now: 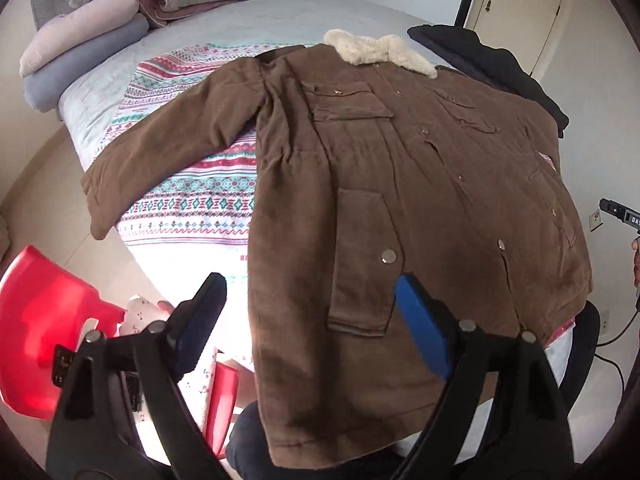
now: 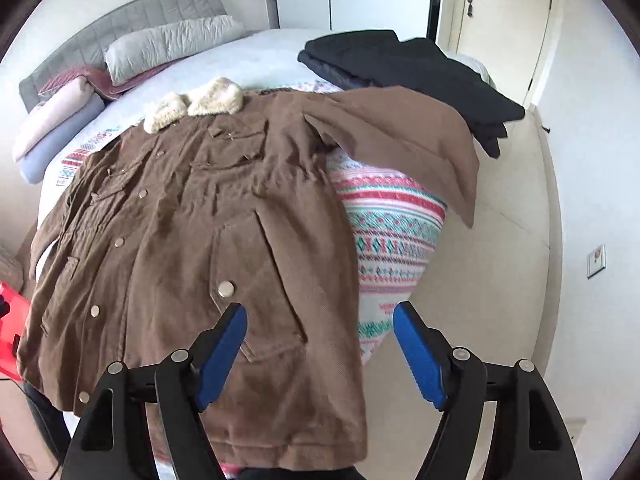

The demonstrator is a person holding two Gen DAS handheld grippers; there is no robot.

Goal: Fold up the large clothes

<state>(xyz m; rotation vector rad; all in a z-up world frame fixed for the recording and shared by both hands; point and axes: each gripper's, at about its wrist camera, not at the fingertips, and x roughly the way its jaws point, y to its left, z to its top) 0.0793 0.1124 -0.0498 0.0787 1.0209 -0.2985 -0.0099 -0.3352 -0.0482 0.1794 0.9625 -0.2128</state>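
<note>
While both sets of jaws are spread wide with nothing held between the blue pads, the left hand-held gripper [image 1: 310,292] and the right hand-held gripper [image 2: 320,320] are seen poised above the near hem of a brown coat [image 1: 400,184]. No cloth is touched by either one. Directly beyond the fingertips of both, the coat is laid front-up and buttoned on a patterned blanket [image 1: 188,200], its lower flap pockets nearest and its cream fleece collar [image 1: 376,52] farthest away. To the left of the left hand-held gripper, one sleeve is stretched out across the blanket toward the edge of the bed [image 1: 224,28]; to the right of the right hand-held gripper, the other sleeve is draped over the bed's side. Farther off, beyond the collar, a pile of dark clothes [image 2: 420,76] is seen, and pillows [image 2: 172,44] are stacked at the headboard. Beside the left hand-held gripper, low and to its left, a red plastic object [image 1: 44,312] is visible.
</note>
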